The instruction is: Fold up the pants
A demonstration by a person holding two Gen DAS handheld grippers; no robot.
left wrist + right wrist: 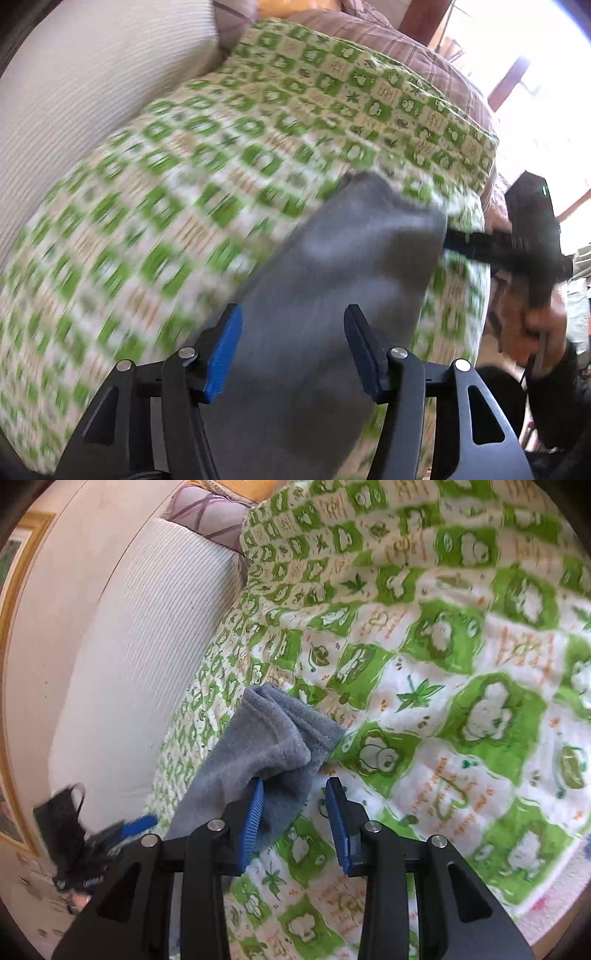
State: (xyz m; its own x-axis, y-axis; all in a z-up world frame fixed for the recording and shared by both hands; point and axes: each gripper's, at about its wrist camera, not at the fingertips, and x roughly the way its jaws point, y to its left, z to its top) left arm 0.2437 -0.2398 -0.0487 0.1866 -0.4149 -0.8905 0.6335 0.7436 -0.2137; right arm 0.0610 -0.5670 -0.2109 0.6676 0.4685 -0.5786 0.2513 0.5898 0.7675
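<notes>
Your left tool point(293, 349) is spread apart, grey pants point(325, 295) blurred between its fingers on the green-patterned quilt point(166, 192). Only the right wrist view shows the hem sharply: your right tool point(295, 812), apart, left pad point(253, 819) touching fabric.

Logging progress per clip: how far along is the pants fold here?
Done: grey fleece pants lie bunched on the green patterned quilt, no neat fold visible. In hand: nothing; the left claw and right claw both stand open. Left: grasping, folding and flattening.
</notes>
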